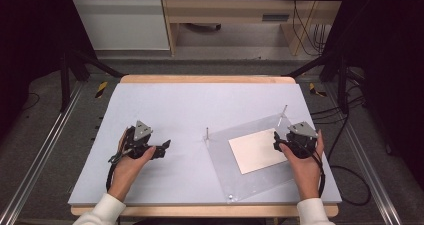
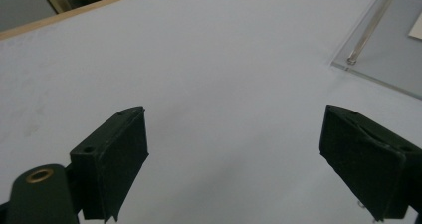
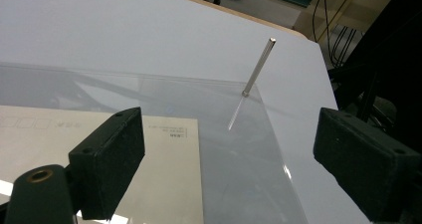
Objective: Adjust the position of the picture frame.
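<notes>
A clear acrylic plate (image 1: pixel 235 170) lies tilted on the right half of the white table (image 1: pixel 175 105), with thin metal pins standing at its corners (image 1: pixel 207 133) (image 1: pixel 284 110). A cream card (image 1: pixel 256 150) rests on the plate. My right gripper (image 1: pixel 278 141) hovers open over the card's right edge; in the right gripper view the card (image 3: pixel 124 169) lies under the left jaw and a corner pin (image 3: pixel 259 64) stands ahead. My left gripper (image 1: pixel 165 147) is open over bare table at the left; the plate's corner (image 2: pixel 383 59) and a pin (image 2: pixel 370 27) show in the left gripper view.
Black frame bars and rails run along both sides of the table. Cables trail on the floor at the right (image 1: pixel 350 135). A wooden desk (image 1: pixel 240 15) stands beyond the far edge.
</notes>
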Demonstrator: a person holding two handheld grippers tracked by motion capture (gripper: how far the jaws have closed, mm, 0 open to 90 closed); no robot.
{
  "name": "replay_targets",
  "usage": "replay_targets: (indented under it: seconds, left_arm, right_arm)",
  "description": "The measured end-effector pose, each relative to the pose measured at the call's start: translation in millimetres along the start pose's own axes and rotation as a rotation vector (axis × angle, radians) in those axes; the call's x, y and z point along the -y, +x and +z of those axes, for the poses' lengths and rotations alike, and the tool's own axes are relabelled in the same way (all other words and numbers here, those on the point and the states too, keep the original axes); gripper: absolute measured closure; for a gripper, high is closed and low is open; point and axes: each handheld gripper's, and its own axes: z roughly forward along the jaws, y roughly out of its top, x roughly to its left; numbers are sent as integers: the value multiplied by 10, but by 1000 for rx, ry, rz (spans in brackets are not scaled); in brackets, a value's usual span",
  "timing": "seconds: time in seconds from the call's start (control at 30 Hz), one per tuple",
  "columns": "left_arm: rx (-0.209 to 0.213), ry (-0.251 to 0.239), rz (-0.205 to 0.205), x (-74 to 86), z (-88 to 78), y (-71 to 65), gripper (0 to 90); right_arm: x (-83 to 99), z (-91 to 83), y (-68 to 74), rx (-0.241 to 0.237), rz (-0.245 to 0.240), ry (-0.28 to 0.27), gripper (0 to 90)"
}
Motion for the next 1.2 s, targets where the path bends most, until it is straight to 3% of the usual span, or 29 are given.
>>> replay_targets:
  seconds: [0.17, 0.27, 0.4, 0.43, 0.57, 0.7, 0.83, 0.9, 0.97, 1.13, 1.2]
  left_arm:
    - [36, -7, 28, -42, 22, -112, 102]
    - [48, -10, 69, -99, 42, -242, 103]
    - [64, -17, 75, -184, 76, -299, 115]
    - [61, -20, 74, -216, 102, -315, 115]
    - [73, -15, 76, -296, 294, -431, 191]
    - [59, 6, 79, -309, 489, -551, 263]
    - [53, -21, 36, -358, 632, -667, 318]
    - [51, -35, 49, -372, 671, -753, 353]
    - [58, -37, 32, -375, 707, -864, 364]
    - [17, -51, 17, -398, 775, -1109, 428]
    - [-15, -39, 32, -404, 832, -1177, 450]
  right_arm:
    - [-7, 8, 12, 3, -12, 23, 130]
    - [-36, -6, 23, 2, -16, 30, 143]
    - [-72, 5, 21, -8, -35, 47, 161]
    - [-85, 12, 18, -22, -32, 57, 194]
    - [-123, 43, -36, -92, -95, 123, 301]
    - [-189, 100, -136, -133, -80, 175, 368]
    - [-273, 154, -236, -138, -96, 199, 452]
    - [-303, 180, -287, -142, -93, 210, 477]
    - [-319, 197, -337, -149, -80, 196, 500]
    - [-318, 233, -385, -110, -48, 184, 496]
    - [-314, 254, -394, -107, -35, 167, 506]
